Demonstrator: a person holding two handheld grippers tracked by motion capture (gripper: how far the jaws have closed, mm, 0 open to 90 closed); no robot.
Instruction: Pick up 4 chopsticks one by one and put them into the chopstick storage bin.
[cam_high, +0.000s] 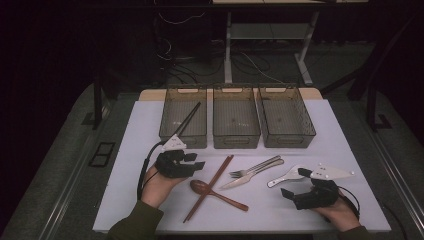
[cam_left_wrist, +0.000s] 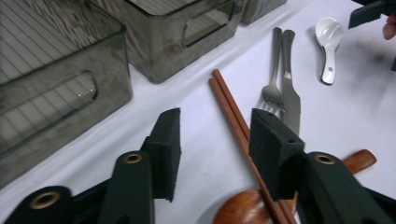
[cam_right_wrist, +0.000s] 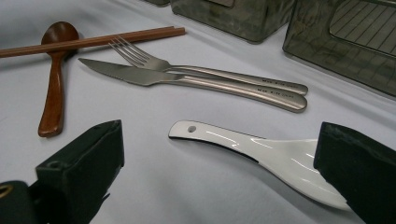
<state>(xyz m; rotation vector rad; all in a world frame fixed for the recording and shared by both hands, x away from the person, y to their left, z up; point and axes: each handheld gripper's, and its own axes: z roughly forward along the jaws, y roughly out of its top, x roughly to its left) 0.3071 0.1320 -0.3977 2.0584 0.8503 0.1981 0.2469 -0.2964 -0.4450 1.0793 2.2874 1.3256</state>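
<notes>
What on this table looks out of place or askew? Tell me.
One dark stick leans tilted in the left bin, its tip poking over the rim. The chopsticks lie crossed over the wooden spoon. The fork, knife and white spoon lie flat and undamaged. Nothing is spilled.

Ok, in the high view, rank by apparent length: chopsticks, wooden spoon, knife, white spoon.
1. chopsticks, clearly longest.
2. wooden spoon and knife: these look alike, so no ranking between them.
3. white spoon, shortest, though partly hidden by the right gripper.
</notes>
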